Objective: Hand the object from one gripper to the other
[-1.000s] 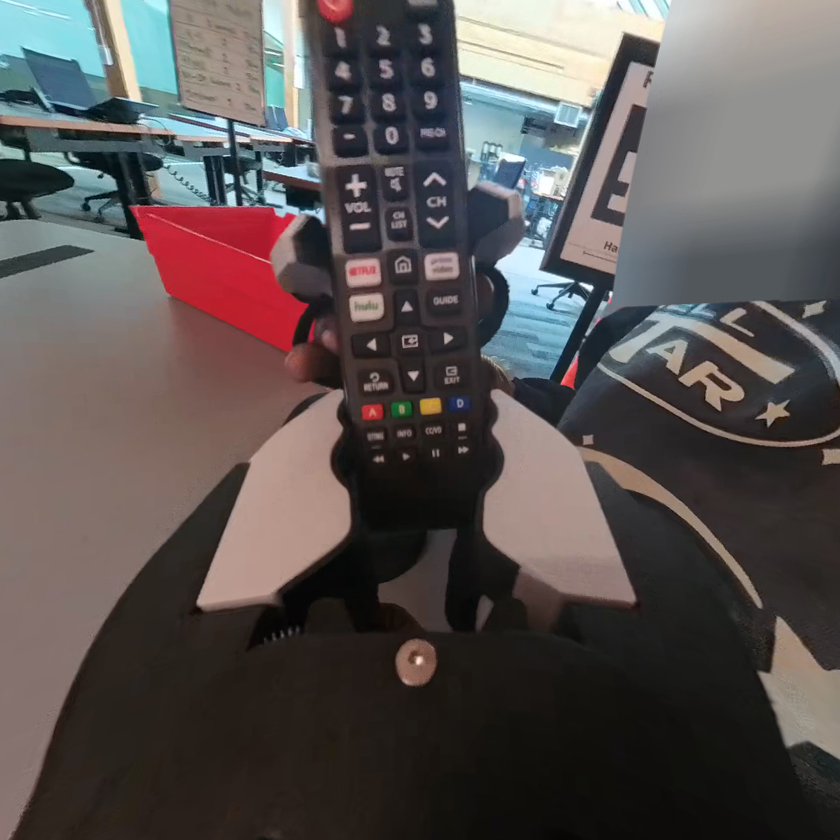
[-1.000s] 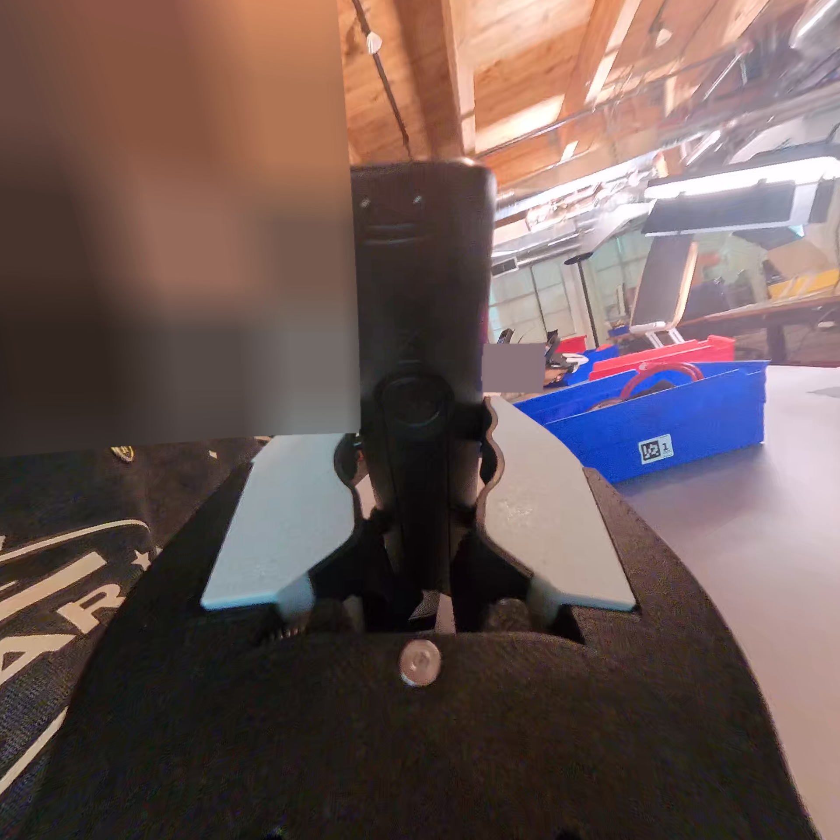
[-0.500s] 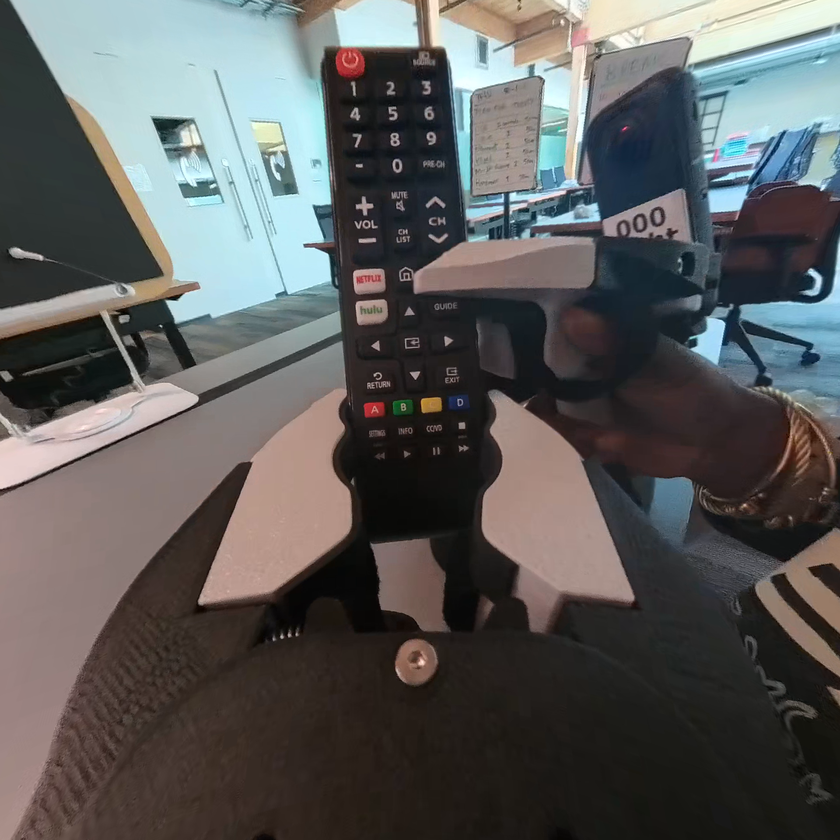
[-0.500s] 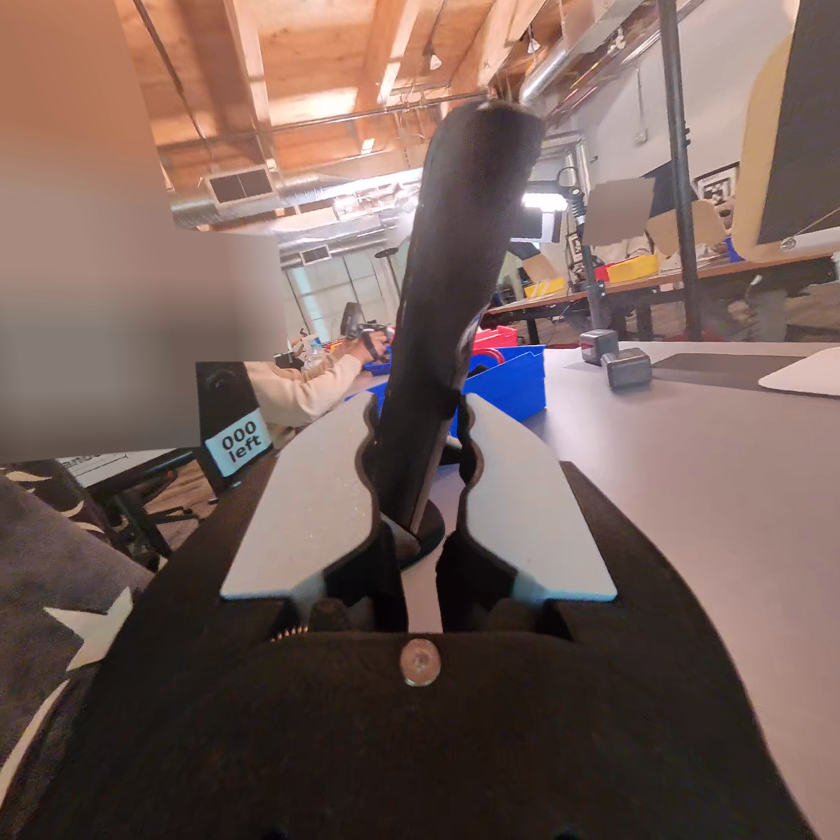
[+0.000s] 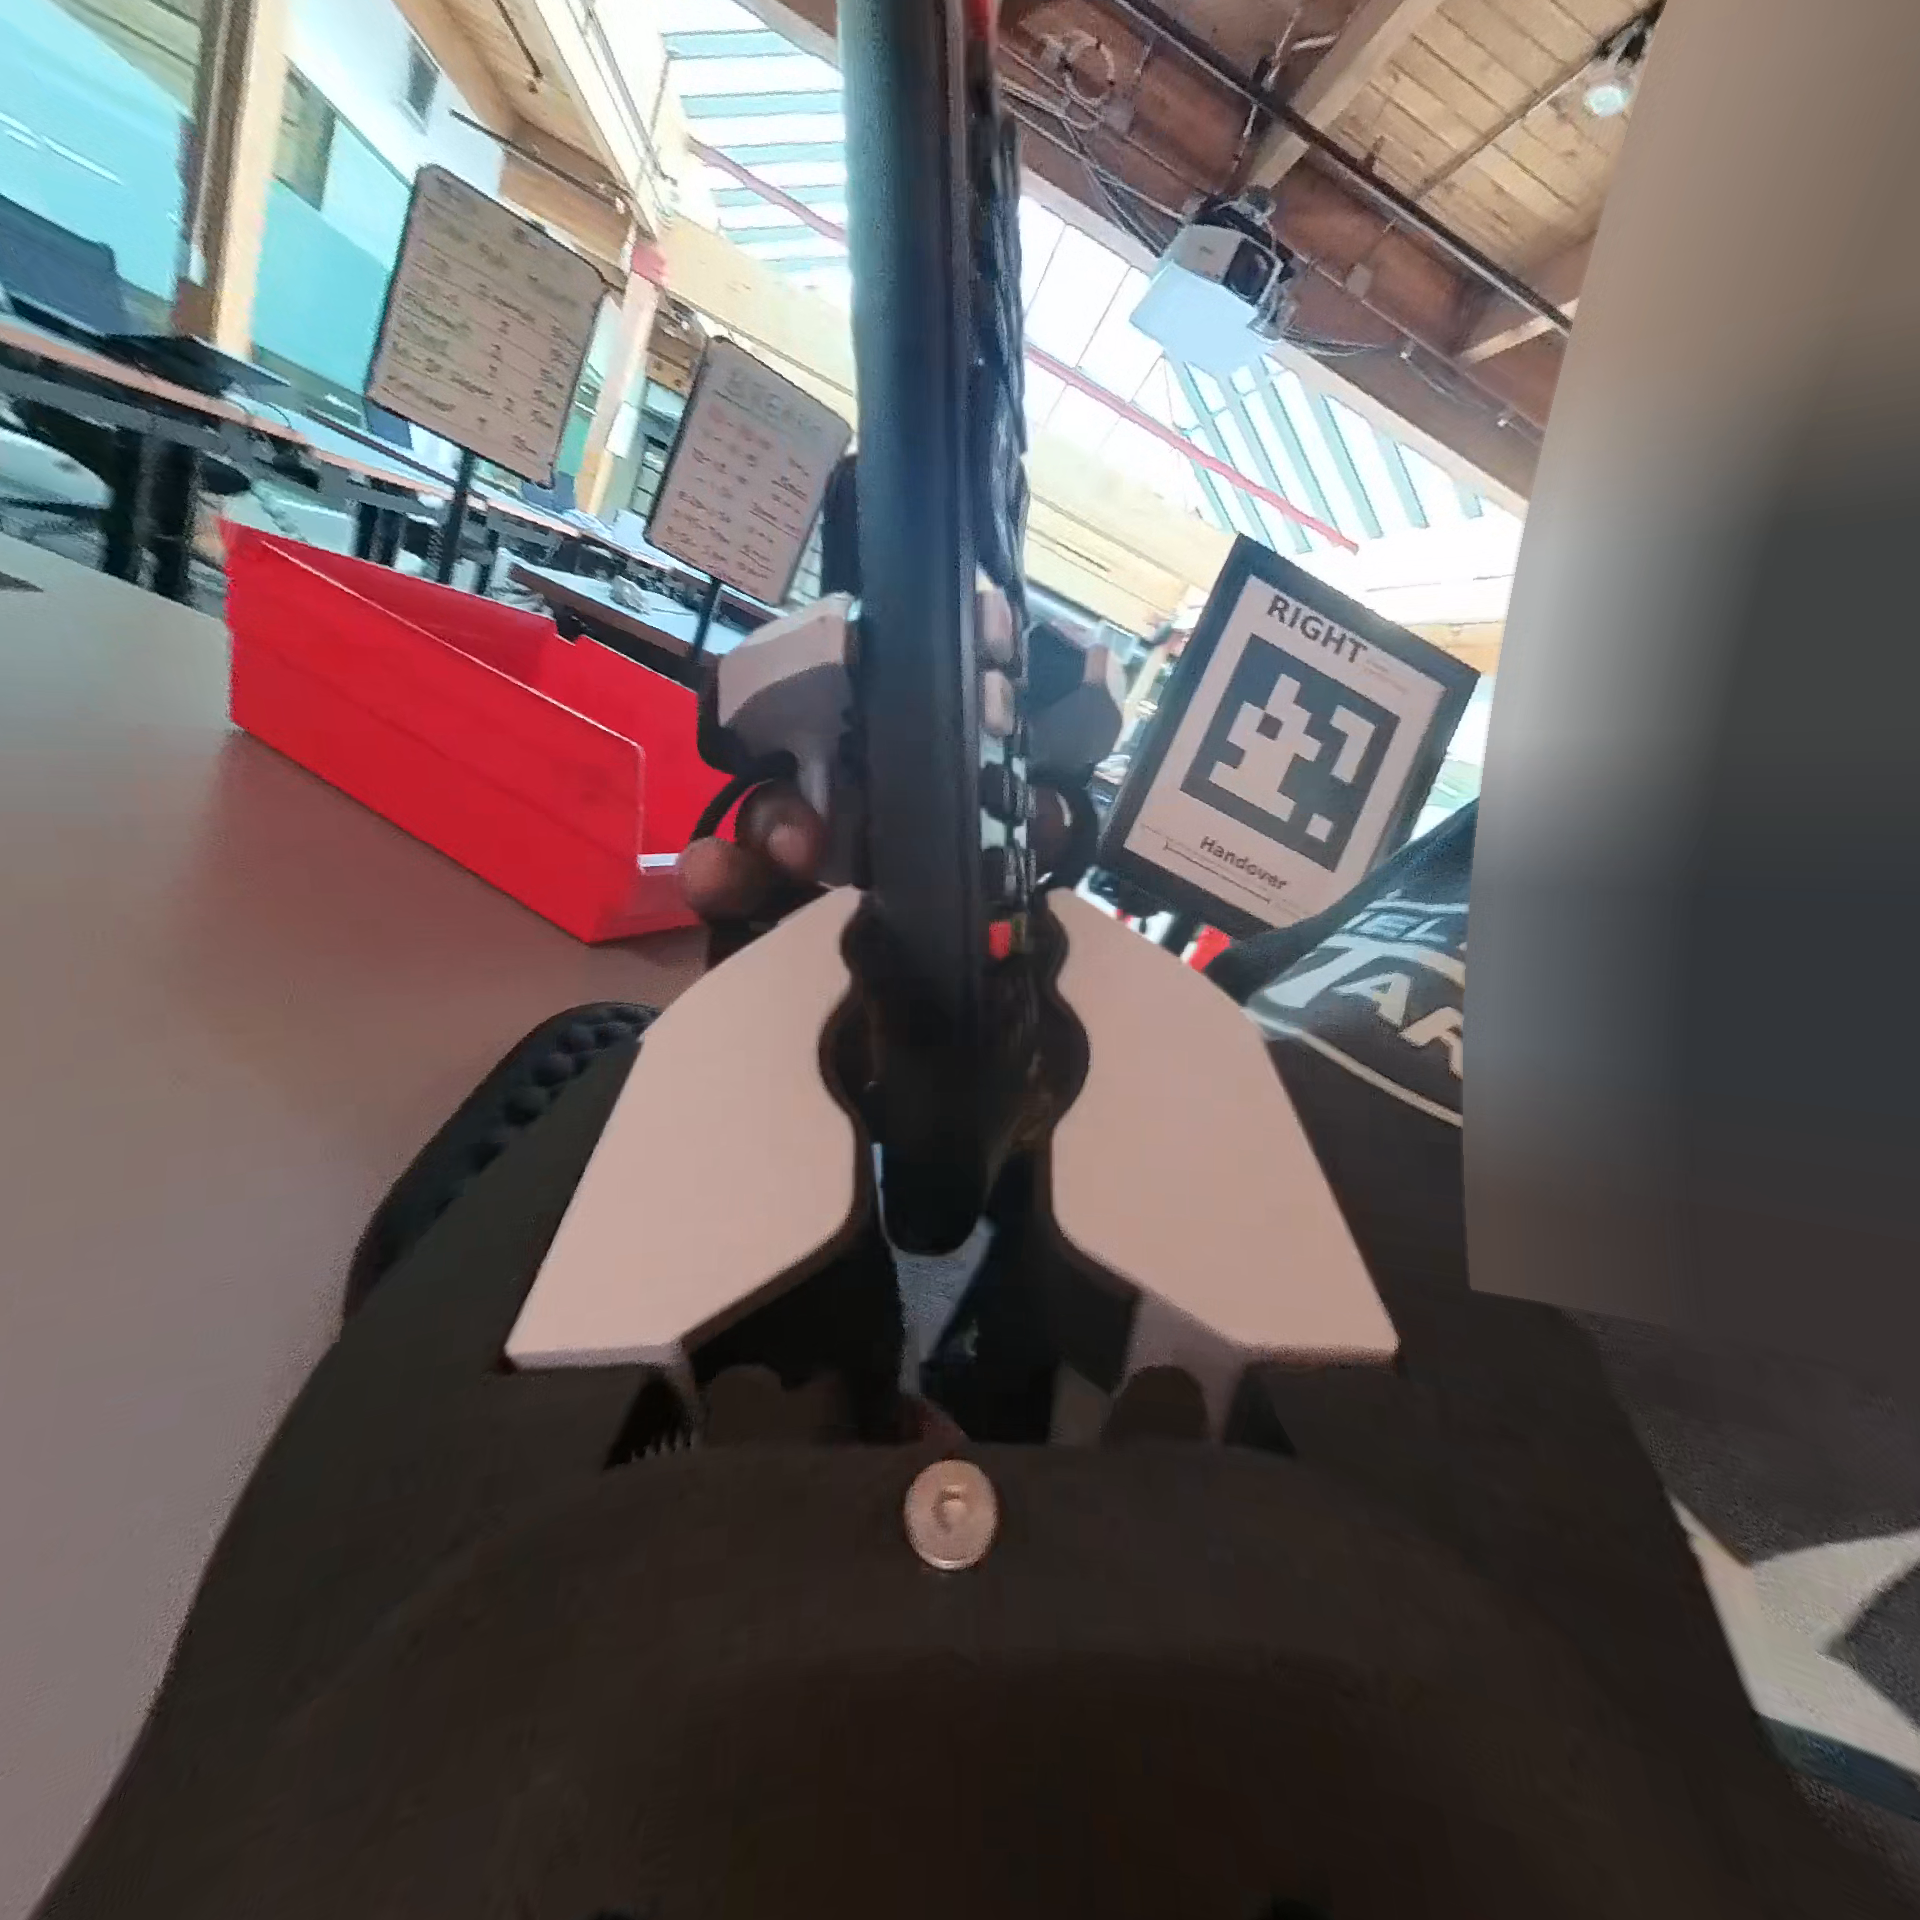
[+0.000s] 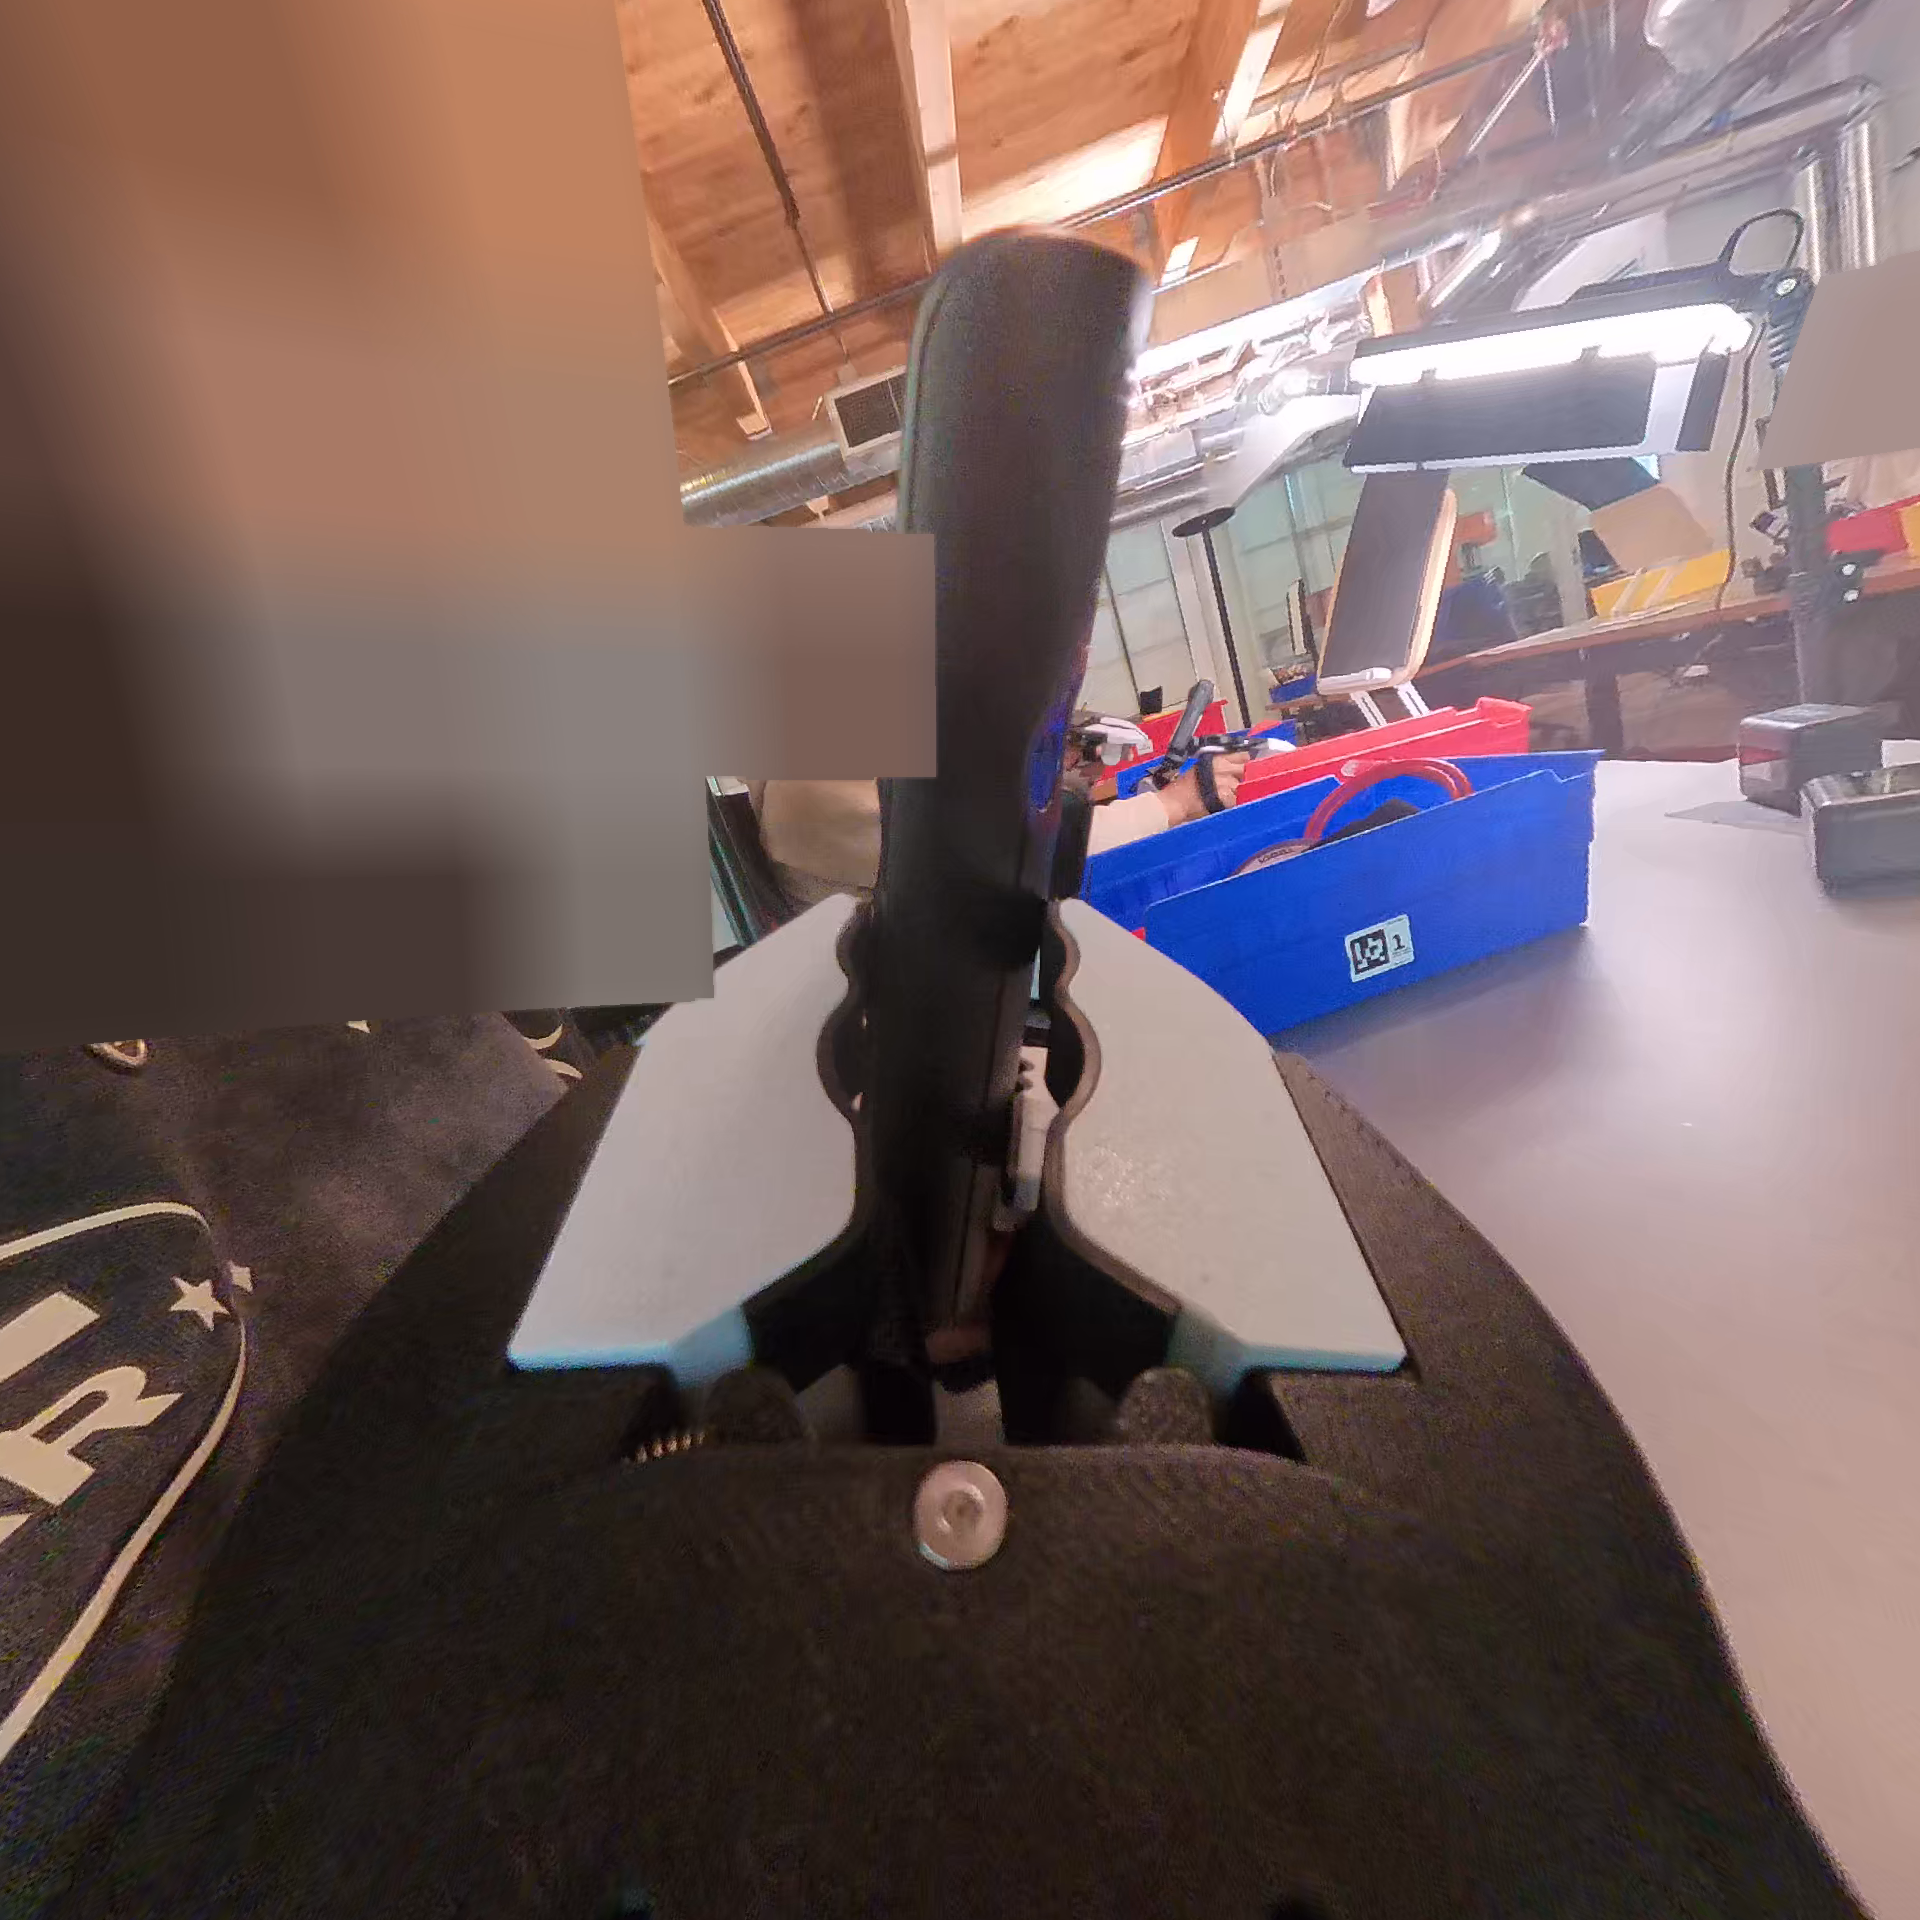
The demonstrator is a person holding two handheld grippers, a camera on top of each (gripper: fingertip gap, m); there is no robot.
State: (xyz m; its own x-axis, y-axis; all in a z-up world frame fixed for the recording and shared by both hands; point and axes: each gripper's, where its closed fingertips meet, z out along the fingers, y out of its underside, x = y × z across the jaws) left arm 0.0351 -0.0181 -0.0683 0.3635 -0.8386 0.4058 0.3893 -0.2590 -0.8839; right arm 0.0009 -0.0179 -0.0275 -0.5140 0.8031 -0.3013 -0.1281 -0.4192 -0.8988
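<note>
A black TV remote stands edge-on between the fingers of my left gripper, its buttons turned to the right. The left jaws are closed narrowly on its lower end. My right gripper faces me from behind and clamps the remote's middle, one grey finger on each flat side. A person's fingertips show just below it. In the right wrist view the remote's smooth back rises between the fingers of my right gripper, which are closed on it.
A red bin stands on the grey table to the left. A framed marker sign stands to the right. A blue bin and grey metal blocks sit farther right. A person's dark shirt is close by. My hands' fingertips stand some 5 centimetres from each other.
The remote has gone from face-on to edge-on in my left gripper, whose jaws now stand narrower. The right gripper has moved from the remote's side to straight behind it.
</note>
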